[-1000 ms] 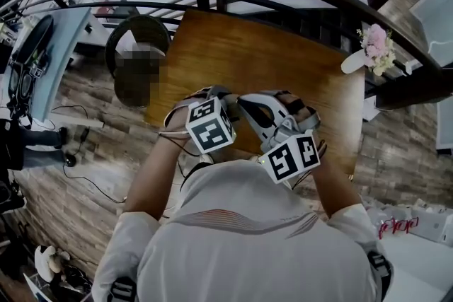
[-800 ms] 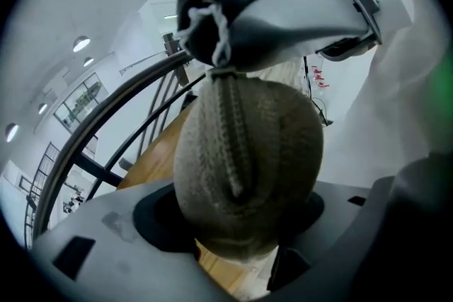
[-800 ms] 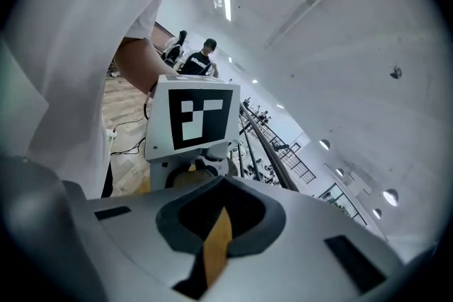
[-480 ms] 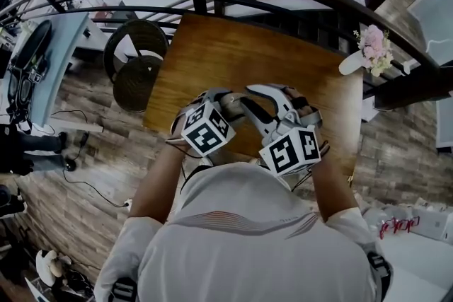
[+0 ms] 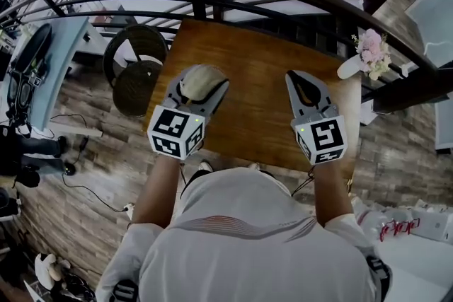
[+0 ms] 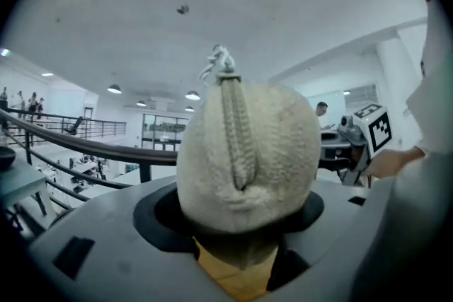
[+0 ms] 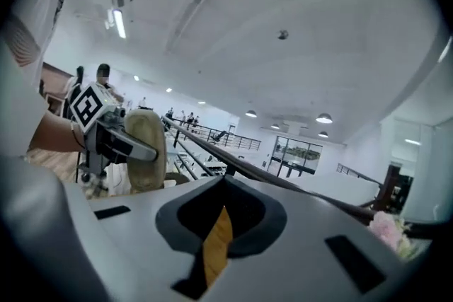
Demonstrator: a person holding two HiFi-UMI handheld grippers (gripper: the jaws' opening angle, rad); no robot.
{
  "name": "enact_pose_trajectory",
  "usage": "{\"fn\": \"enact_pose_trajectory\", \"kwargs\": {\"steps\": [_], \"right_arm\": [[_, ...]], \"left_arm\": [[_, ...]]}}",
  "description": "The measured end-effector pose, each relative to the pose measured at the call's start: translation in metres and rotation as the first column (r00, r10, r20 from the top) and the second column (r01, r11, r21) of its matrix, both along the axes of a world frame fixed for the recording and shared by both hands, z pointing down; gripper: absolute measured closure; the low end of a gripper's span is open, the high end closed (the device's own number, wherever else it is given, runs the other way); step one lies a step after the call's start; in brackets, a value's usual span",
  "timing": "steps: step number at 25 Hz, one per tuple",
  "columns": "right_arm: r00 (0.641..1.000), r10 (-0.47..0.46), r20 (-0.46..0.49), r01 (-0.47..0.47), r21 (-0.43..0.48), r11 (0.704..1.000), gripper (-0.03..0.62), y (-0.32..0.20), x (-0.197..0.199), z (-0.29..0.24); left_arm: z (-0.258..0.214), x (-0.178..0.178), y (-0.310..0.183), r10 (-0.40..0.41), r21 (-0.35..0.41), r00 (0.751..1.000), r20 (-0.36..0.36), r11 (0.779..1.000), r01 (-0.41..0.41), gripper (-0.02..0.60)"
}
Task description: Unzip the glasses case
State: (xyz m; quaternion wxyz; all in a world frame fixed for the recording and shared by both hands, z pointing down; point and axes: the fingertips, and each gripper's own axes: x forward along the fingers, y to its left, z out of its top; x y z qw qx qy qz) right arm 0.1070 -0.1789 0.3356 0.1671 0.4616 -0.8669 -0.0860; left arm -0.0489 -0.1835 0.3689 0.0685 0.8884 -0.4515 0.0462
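The left gripper [image 5: 204, 91] clamps the fuzzy cream glasses case [image 6: 248, 152] in wide jaws above the wooden table's [image 5: 258, 74] left side, zip apparently closed (unzipping not begun, I judge). The right gripper [image 5: 303, 80], far right, is closed and empty; next it must pinch the zip pull [image 6: 221, 66] at the case's far end.

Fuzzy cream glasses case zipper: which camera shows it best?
Left gripper view: the fuzzy cream glasses case fills it, zipper facing the camera. Head view shows only the case's end in the left gripper; right gripper view shows it small, side-on.
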Motion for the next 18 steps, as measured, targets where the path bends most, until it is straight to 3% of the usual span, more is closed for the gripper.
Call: {"fn": "enact_pose_trajectory", "kwargs": {"steps": [4, 7, 11, 18], "right_arm": [[0.990, 0.093, 0.107, -0.093, -0.007, 0.996, 0.543, -0.007, 0.027, -0.003], [0.976, 0.148, 0.163, -0.146, -0.026, 0.989, 0.543, -0.007, 0.044, -0.004], [0.965, 0.185, 0.188, -0.182, -0.032, 0.983, 0.543, -0.006, 0.054, -0.003], [0.971, 0.158, 0.181, -0.152, -0.047, 0.987, 0.543, -0.001, 0.045, 0.001]], "left_arm": [[-0.029, -0.033, 0.001, -0.139, 0.103, 0.990, -0.040, 0.984, 0.142, 0.293], [-0.041, -0.047, 0.007, -0.198, 0.146, 0.978, -0.060, 0.968, 0.205, 0.293], [-0.040, -0.056, 0.013, -0.224, 0.139, 0.971, -0.083, 0.962, 0.234, 0.293], [-0.034, -0.054, 0.018, -0.211, 0.126, 0.974, -0.083, 0.967, 0.220, 0.293]]}}
